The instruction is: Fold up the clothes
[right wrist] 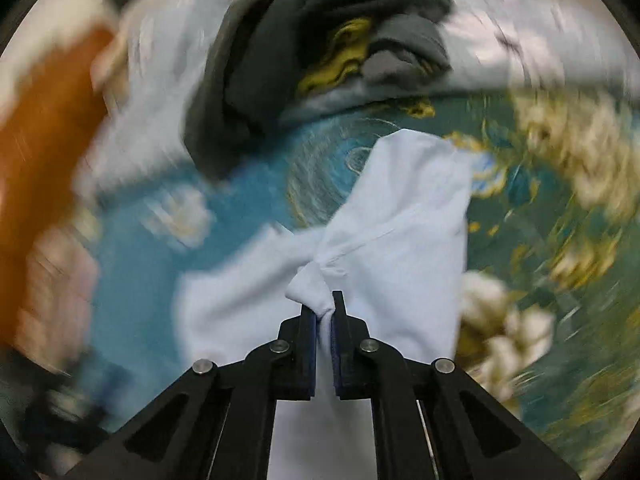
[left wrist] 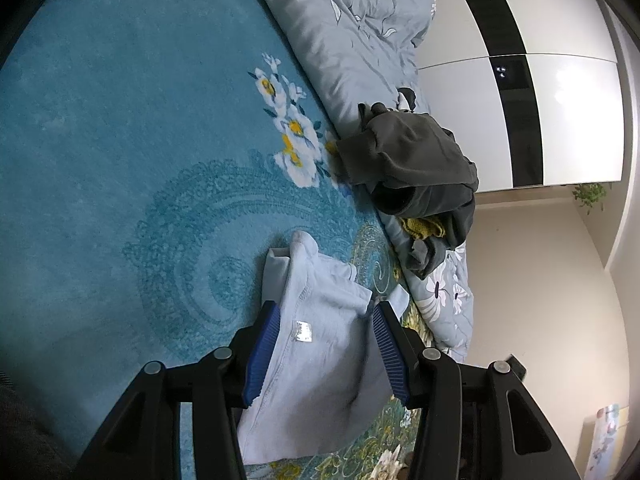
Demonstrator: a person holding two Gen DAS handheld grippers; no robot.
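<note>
A light blue garment (left wrist: 320, 352) lies on a teal floral blanket (left wrist: 120, 160). It shows a white label and a stitched seam. My left gripper (left wrist: 326, 312) is open, its blue pads on either side of the garment, above it. In the right wrist view my right gripper (right wrist: 324, 304) is shut on a bunched fold of the same light blue garment (right wrist: 400, 220), which hangs away from the jaws. That view is blurred by motion.
A pile of dark grey clothes (left wrist: 412, 164) with a yellow knit piece (left wrist: 420, 226) sits on a grey floral duvet (left wrist: 360, 40) beside the blanket; the pile also shows in the right wrist view (right wrist: 280, 60). A white and black wardrobe (left wrist: 540, 100) stands behind.
</note>
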